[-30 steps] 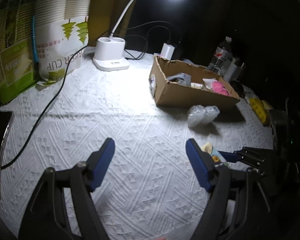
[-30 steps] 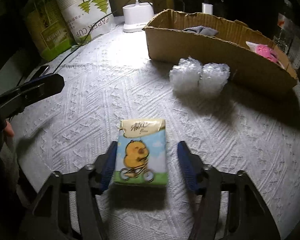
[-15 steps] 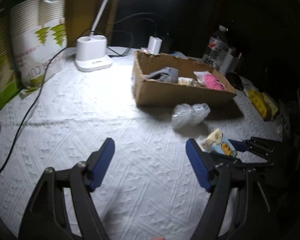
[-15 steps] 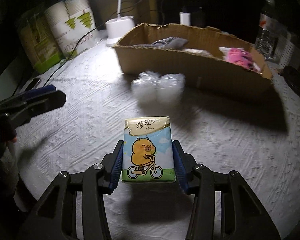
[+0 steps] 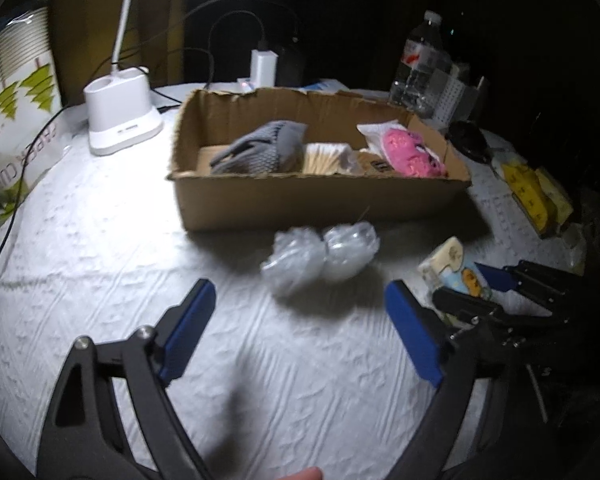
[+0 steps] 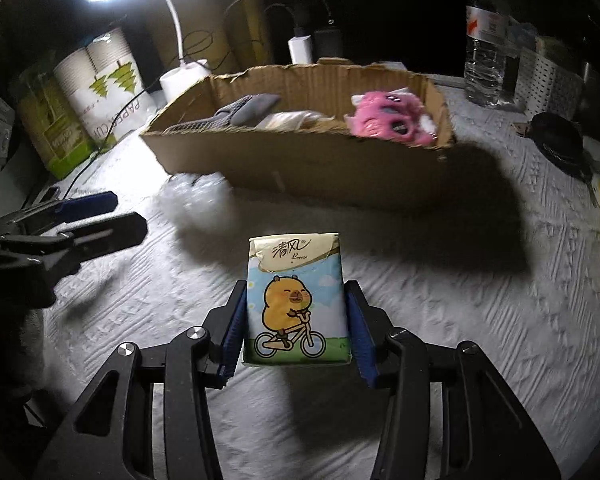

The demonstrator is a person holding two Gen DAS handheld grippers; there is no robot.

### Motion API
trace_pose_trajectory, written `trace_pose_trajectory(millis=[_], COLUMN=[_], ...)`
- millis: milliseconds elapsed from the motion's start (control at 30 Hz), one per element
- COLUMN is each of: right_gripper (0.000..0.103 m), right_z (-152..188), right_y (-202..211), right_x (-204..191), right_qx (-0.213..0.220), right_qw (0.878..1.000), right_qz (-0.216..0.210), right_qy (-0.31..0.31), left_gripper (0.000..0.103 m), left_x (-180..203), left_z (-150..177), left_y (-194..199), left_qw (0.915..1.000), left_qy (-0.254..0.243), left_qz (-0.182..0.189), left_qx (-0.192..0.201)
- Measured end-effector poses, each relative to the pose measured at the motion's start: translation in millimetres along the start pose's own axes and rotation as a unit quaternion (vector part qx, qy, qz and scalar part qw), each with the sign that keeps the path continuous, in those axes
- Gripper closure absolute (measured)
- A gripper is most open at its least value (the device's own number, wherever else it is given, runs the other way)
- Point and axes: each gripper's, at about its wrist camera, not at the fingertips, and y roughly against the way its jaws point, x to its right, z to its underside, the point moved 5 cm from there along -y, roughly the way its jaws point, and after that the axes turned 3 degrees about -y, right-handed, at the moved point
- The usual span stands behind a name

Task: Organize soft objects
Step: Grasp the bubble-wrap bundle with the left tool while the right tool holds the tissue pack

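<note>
We count two claws. The right claw (image 6: 296, 326) is clamped on one tissue pack (image 6: 297, 300), its blue pads pressed to the pack's two sides; the pack carries a cartoon animal on a bicycle and is held above the desk (image 6: 480, 312), in front of the cardboard box (image 6: 300, 172). The left claw (image 5: 296, 320) stands wide with nothing between its fingers (image 5: 188, 320); its jaws have just been opening. It points at one clear plastic bundle (image 5: 320, 260), two rounded lumps side by side, lying on the white textured cloth just before the box's near wall. In the right wrist view this bundle is a blur at the box's left front corner.

There is one box, open at the top. Inside we count one grey knitted piece (image 5: 260, 152) at the left, one pale packet of sticks (image 5: 324, 158) in the middle and one pink plush item (image 5: 412, 154) at the right.

Around them: one white lamp base (image 5: 120, 120) with a bent neck, one white charger (image 5: 264, 66) with cables behind the box, one water bottle (image 5: 420, 68), one sleeve of paper cups (image 5: 16, 120) at the left edge, and one yellow packet (image 5: 536, 196) at the right. One dark cable (image 5: 4, 232) crosses the cloth at the left. The box's near wall stands between the held pack and the space inside.
</note>
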Motion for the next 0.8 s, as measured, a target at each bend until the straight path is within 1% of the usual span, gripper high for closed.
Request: trace_pose_trajectory(millis=[100,233,300,467,500,533,567,600,800], right_gripper=[0.054,0.054,0.054,0.054,0.054,0.054,0.054,0.054,0.054], right_z=[-5.1,-11.2,-13.7,-16.5,-16.3,-15.6,-14.9,-14.2,-13.1], right_y=[-0.5,0.4,-0.7,-0.6,-0.1,0.4,1.0,1.1,5.0], right_x=[11.1,25.6,32.1,45.9,47.5,48.4,48.8,48.2,40.5], right_qx=[0.009,0.017,0.018,0.019,0.019,0.019,0.019,0.019,0.021], right_qw=[1.000,1.000,1.000,0.999,0.999,0.999,0.999,0.999,0.999], right_qz=[-0.007,-0.014,-0.015,-0.015,-0.015,-0.012,-0.012,-0.012,-0.011], right_qy=[-0.009,-0.017,-0.020,-0.028,-0.029,-0.034,-0.036,-0.036,-0.037], left_gripper=[0.015,0.015,0.015,0.016,0.018,0.022,0.034,0.037,0.039], left_x=[7.5,10.9,12.5,16.3,17.9,18.9,19.6,19.8,22.9], left_z=[-8.2,-16.2,-17.6,-14.4,-14.2,-14.0,-13.7,-13.3,-11.2], left_y=[-14.9,-30.6,-37.5,-50.4,-49.9,-49.2,-49.4,-49.9,-37.1], left_qw=[0.9998,0.9992,0.9985,0.9973,0.9977,0.9979,0.9980,0.9980,0.9986], left_qy=[-0.011,-0.010,-0.016,-0.031,-0.032,-0.033,-0.035,-0.035,-0.040], left_qz=[-0.014,-0.035,-0.048,-0.061,-0.055,-0.050,-0.047,-0.045,-0.032], left_qx=[-0.009,-0.017,-0.021,-0.029,-0.025,-0.022,-0.023,-0.026,-0.015])
